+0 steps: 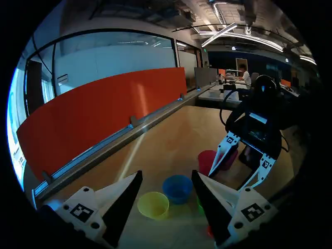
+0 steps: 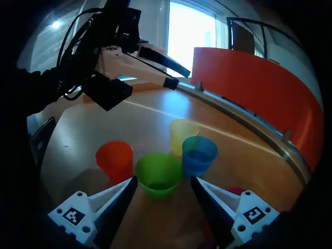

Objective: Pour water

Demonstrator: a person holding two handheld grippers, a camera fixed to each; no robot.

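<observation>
Right gripper view: right tool (image 2: 164,178) spread wide, green cup (image 2: 159,182) upright just ahead between its tips, not clamped. Blue cup (image 2: 199,155), yellow cup (image 2: 184,130) and red cup (image 2: 115,159) clustered close by on wooden surface (image 2: 145,120). Left gripper view: left tool (image 1: 167,172) wide, holding nothing, above the cups.

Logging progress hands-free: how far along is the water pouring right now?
Done: nothing yet, every cup stands on the table. In hand: nothing; the right hand-held gripper is open at the green cup, the left hand-held gripper open, facing the blue cup. Left: grip, lift, pour.
</observation>
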